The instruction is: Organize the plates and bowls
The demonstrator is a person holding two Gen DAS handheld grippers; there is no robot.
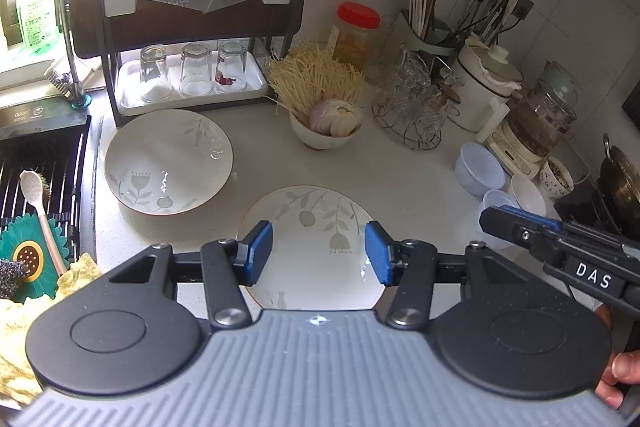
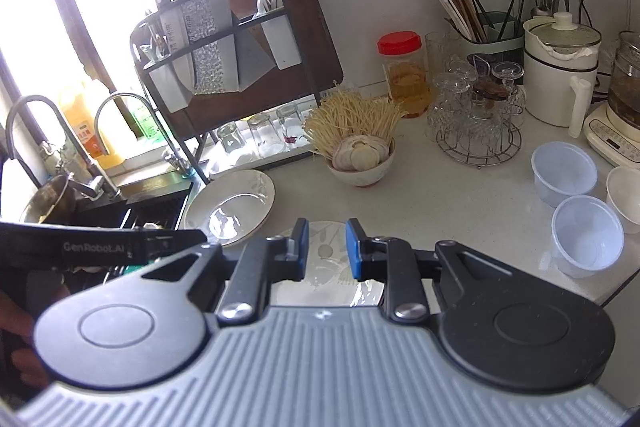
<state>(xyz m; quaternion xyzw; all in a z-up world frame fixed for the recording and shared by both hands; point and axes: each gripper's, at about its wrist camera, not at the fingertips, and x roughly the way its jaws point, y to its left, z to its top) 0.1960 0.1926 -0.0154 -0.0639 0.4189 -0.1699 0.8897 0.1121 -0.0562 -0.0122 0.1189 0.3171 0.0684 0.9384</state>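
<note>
A white floral plate (image 1: 316, 247) lies on the counter right under my left gripper (image 1: 319, 253), which is open and empty above it. A larger white floral dish (image 1: 168, 161) sits to its left near the sink. In the right wrist view the same plate (image 2: 326, 263) lies below my right gripper (image 2: 327, 247), which is open with a narrower gap and empty. The larger dish (image 2: 230, 207) shows to the left there. The right gripper also shows in the left wrist view (image 1: 560, 247), beside the plate.
A dish rack (image 1: 192, 7) with upturned glasses (image 1: 196, 71) stands at the back. A bowl of noodles and onion (image 1: 324, 123), a glass stand (image 1: 412, 107), a red-lidded jar (image 1: 354, 31), plastic bowls (image 2: 564, 173) and a kettle (image 2: 560, 67) crowd the right. The sink (image 1: 40, 167) lies left.
</note>
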